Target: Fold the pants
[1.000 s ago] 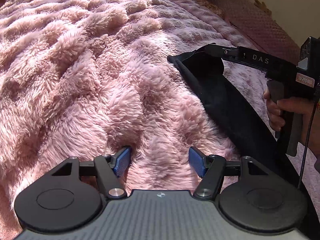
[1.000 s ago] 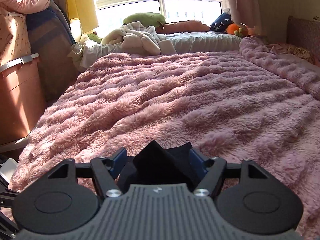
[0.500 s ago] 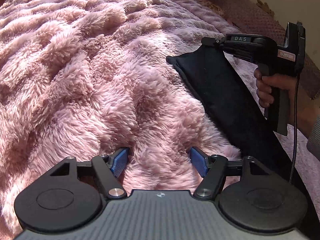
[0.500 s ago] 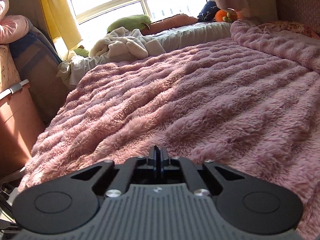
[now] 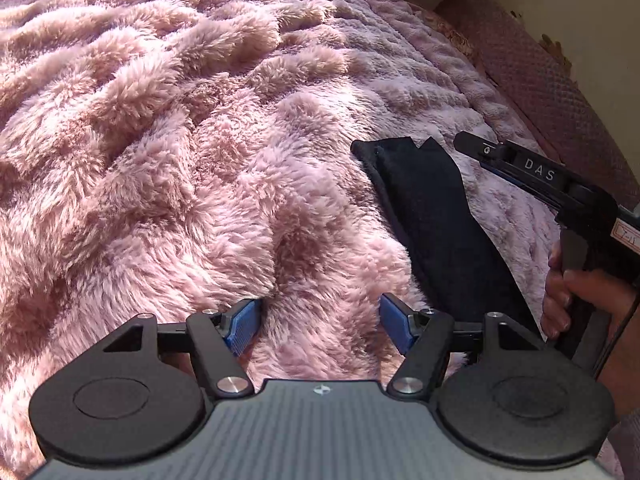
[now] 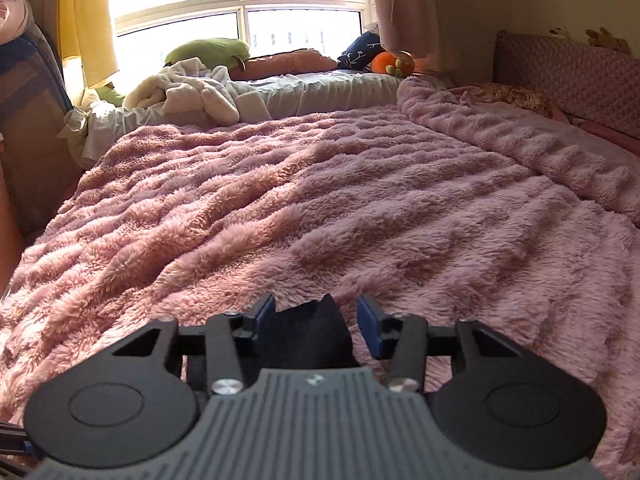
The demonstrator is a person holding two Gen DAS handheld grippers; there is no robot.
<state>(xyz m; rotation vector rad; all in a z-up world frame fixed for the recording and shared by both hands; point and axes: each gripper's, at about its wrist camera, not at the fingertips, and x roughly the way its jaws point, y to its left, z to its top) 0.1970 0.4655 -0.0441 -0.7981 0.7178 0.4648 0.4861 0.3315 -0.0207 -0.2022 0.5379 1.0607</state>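
Your right claw (image 5: 470,146) reads "DAS" in pale letters along its black arm; its small side label (image 5: 626,236) is illegible.

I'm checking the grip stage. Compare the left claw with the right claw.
The left claw has only the pink blanket between its blue pads; the right claw straddles the tip of the black pants. The left's jaws are closing, the right's opening. Neither pinches anything.

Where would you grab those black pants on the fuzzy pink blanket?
Probably at the far end of the black pants, where two loose corners stick up off the pink blanket. Come from the right, flat and low: that edge lies open there. The right gripper, jaws opening, has the corners between its pads without pressing them; the left gripper is empty.
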